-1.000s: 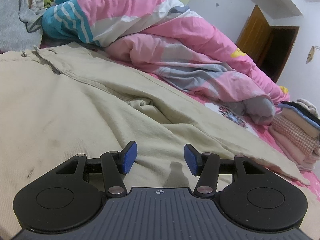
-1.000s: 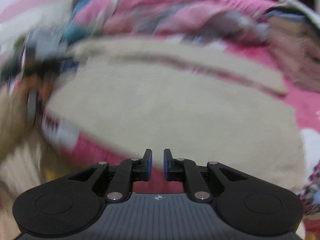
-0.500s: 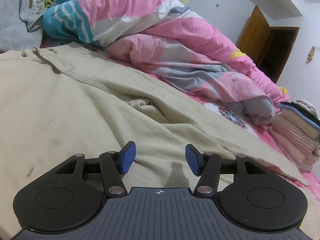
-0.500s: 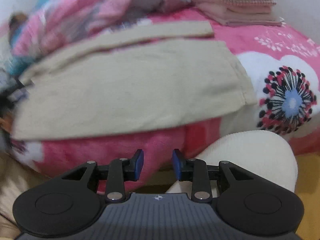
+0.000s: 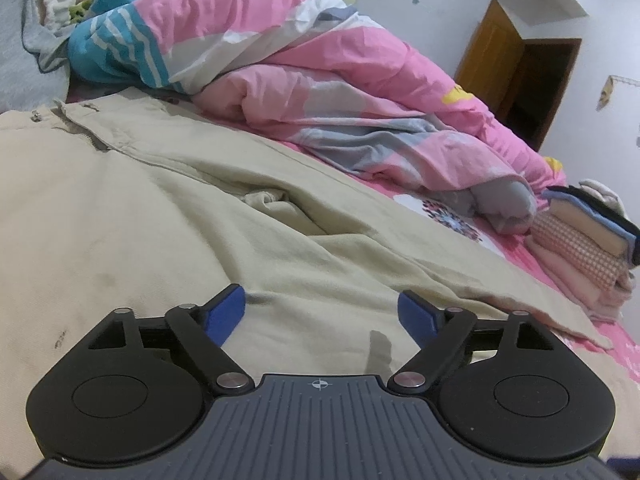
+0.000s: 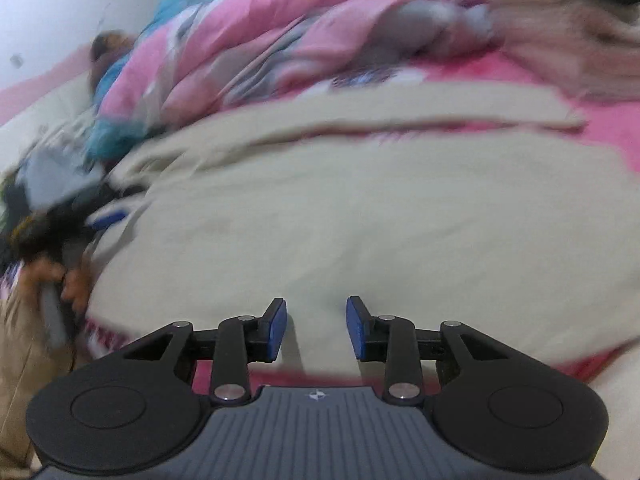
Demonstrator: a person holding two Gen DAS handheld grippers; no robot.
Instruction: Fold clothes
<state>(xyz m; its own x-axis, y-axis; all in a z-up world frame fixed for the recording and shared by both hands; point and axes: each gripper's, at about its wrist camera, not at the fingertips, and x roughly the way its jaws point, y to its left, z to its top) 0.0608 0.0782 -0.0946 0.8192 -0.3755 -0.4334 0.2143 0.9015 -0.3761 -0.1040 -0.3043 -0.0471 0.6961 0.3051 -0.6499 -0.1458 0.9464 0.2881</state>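
A pair of beige trousers (image 5: 168,216) lies spread flat across the pink bed, waistband and zip at the far left, legs running to the right. My left gripper (image 5: 320,312) is wide open and empty, low over the upper leg cloth. In the blurred right wrist view the same trousers (image 6: 360,208) fill the middle. My right gripper (image 6: 316,328) is open and empty at the trousers' near edge. The left gripper and the hand holding it (image 6: 72,256) show at the left.
A pink, grey and teal duvet (image 5: 320,80) is heaped along the far side of the bed. A stack of folded clothes (image 5: 588,248) sits at the right. A brown door (image 5: 516,64) is behind. Pink floral sheet (image 5: 452,220) shows past the trousers.
My left gripper's jaws have opened wider while staying in place. My right gripper has swung back over the trousers' near edge and its jaws have opened from nearly shut.
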